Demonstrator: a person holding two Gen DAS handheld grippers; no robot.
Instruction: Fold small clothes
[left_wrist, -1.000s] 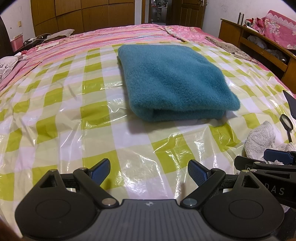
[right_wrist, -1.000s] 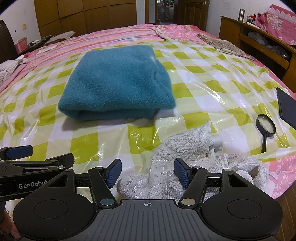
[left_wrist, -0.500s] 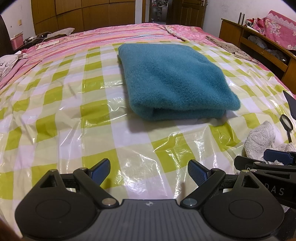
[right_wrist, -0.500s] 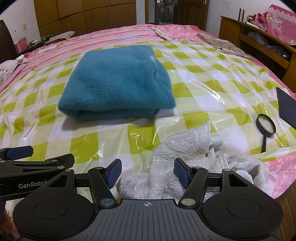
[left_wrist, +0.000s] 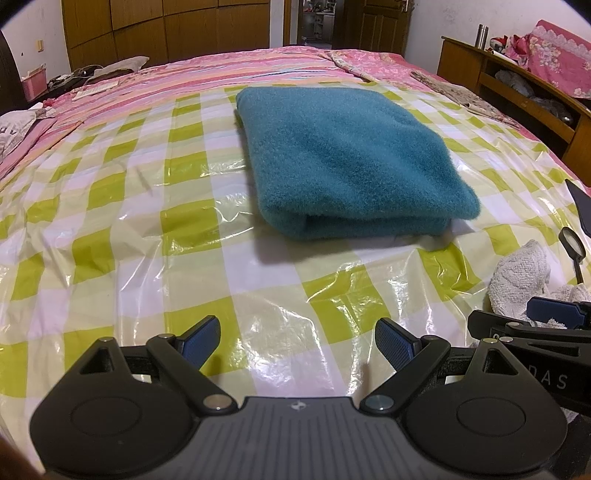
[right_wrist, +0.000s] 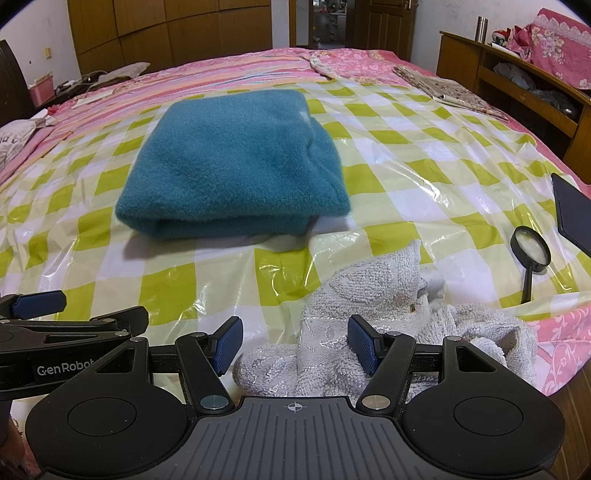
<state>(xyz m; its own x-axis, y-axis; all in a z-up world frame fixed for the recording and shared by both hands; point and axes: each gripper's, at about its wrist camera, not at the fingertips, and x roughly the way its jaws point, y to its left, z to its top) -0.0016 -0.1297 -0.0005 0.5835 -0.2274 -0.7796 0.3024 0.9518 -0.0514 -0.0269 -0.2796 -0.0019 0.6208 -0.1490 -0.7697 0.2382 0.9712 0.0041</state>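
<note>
A folded teal fleece cloth (left_wrist: 347, 158) (right_wrist: 236, 166) lies in the middle of the green-and-white checked plastic sheet (left_wrist: 140, 221) (right_wrist: 424, 155) on the bed. A crumpled white towel (right_wrist: 373, 306) (left_wrist: 521, 273) lies near the front right edge. My left gripper (left_wrist: 297, 341) stands open over bare sheet, well in front of the teal cloth, nothing between its pads. My right gripper (right_wrist: 295, 343) is open and hovers just over the towel's near part, with towel showing between the pads but no grip on it. Each gripper's side shows in the other's view.
A magnifying glass (right_wrist: 530, 254) and a dark flat slab (right_wrist: 574, 214) lie at the right edge of the sheet. A wooden headboard shelf (right_wrist: 517, 85) stands at the far right, wardrobes (left_wrist: 166, 33) at the back, papers and a cushion at the far left.
</note>
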